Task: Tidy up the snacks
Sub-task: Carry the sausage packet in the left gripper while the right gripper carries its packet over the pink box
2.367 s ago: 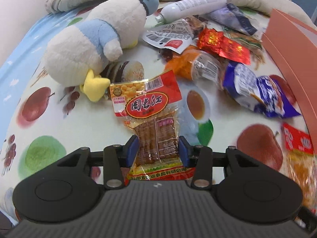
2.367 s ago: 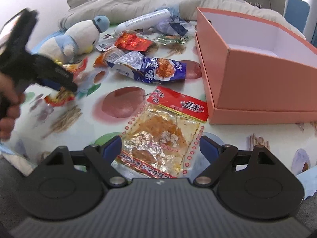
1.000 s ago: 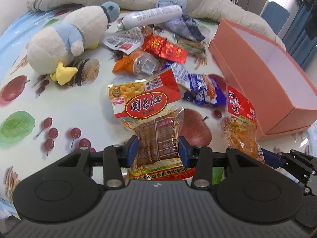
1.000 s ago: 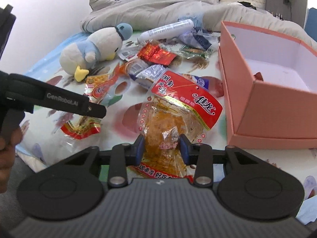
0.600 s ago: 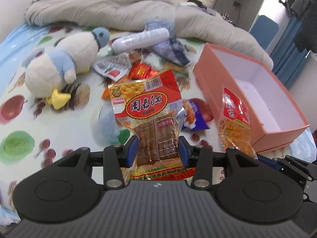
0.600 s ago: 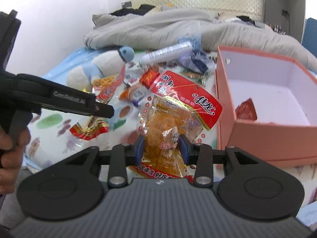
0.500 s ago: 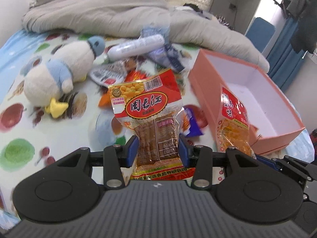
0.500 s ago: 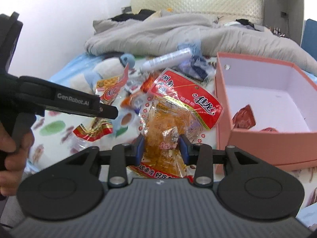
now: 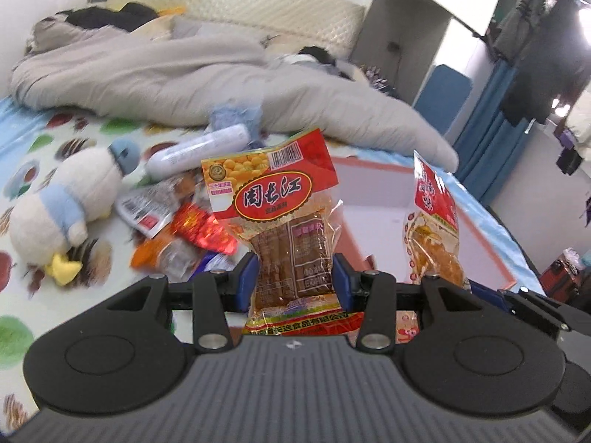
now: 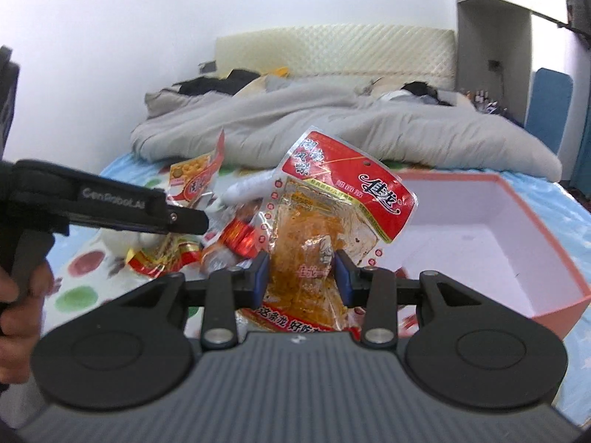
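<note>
A: Progress is asked about. How much is sorted?

B: Two packets are held up at this moment. The left gripper [image 9: 295,277] is clenched on the brown snack packet [image 9: 284,221], and its jaws press the lower part of the packet from both sides. The right gripper [image 10: 299,277] is closed in the same way on the orange snack packet [image 10: 314,236]. Both packets are lifted off the bed sheet [image 9: 22,170].

A: And the pink box [image 10: 480,229], is something placed inside?

B: The white floor that is visible looks bare, but the near part is hidden behind the gripper, so it cannot be told for sure. In the right wrist view the box is at about 3 o'clock from the held packet, near to it.

A: What is left on the bed?

B: Several wrappers are seen at 9 o'clock in the left wrist view: a shiny red packet [image 9: 207,227], an orange packet [image 9: 162,256] and a grey-white packet [image 9: 147,206], just beside the plush toy [image 9: 66,206]. A white bottle [image 9: 199,151] lies behind them. It is judged that the task is in an early stage: two packets wait for release into the box, and the pile is not yet collected.
</note>
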The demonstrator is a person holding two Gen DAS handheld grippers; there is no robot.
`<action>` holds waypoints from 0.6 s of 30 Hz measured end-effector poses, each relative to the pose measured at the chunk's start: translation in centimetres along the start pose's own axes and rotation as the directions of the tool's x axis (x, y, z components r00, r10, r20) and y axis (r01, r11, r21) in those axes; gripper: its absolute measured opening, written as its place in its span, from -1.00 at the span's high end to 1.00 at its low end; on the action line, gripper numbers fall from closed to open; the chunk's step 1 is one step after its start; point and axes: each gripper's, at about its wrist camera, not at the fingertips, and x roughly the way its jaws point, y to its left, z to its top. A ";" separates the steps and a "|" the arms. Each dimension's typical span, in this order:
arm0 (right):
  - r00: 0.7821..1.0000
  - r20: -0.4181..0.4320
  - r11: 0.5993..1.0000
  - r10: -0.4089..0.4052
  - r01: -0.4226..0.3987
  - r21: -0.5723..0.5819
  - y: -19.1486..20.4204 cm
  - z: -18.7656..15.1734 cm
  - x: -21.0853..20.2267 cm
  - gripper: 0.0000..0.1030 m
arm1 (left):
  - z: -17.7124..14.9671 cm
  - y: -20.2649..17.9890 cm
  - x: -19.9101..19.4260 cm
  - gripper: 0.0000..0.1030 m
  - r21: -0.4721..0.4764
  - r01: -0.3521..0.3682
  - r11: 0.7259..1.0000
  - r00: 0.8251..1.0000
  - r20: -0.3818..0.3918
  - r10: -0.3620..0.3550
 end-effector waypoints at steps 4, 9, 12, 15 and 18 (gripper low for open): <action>0.999 0.040 1.000 -0.031 0.031 0.003 -1.7 1.5 -0.8 0.22 | 1.5 -2.6 -0.2 0.04 0.033 0.038 0.999 0.999 0.026 -0.039; 0.994 0.083 0.998 -0.070 0.070 0.009 -3.8 3.0 -1.6 0.22 | 3.4 -5.9 -0.1 0.04 0.068 0.085 0.994 0.995 0.055 -0.089; 0.991 0.102 0.996 -0.090 0.090 0.014 -5.2 3.6 -2.1 0.22 | 4.4 -7.9 0.1 0.04 0.088 0.116 0.989 0.990 0.067 -0.122; 0.988 0.106 0.993 -0.114 0.111 0.026 -6.4 3.5 -2.3 0.22 | 5.0 -10.0 0.7 0.04 0.107 0.142 0.984 0.987 0.065 -0.149; 0.986 0.097 0.991 -0.134 0.130 0.043 -7.7 3.2 -2.3 0.22 | 5.3 -11.8 1.7 0.04 0.117 0.172 0.978 0.983 0.046 -0.179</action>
